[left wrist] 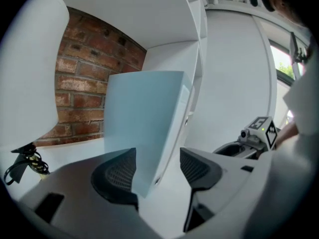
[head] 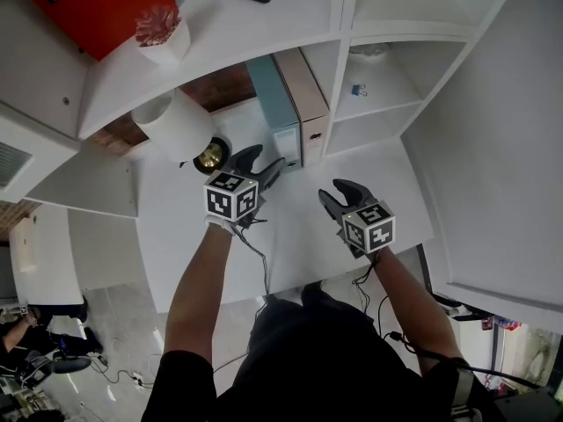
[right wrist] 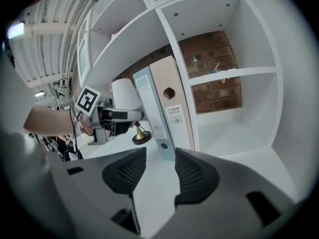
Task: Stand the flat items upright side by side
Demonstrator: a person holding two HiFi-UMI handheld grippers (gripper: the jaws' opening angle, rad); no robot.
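Right tongs (head: 331, 193) empty, apart; left tongs (head: 264, 159) open at upright blue binder (head: 274, 108).

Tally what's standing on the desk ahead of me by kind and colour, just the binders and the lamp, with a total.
Light blue binder: 1
Beige binder: 1
White-shaded lamp: 1
Total: 3

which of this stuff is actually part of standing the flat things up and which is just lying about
Part of the job:
- light blue cardboard binder, upright
- beige cardboard binder, upright beside it
- left claw
- right claw

Lying about:
- white-shaded lamp with brass base
- flat red box
- white pot with red plant
- small blue clip
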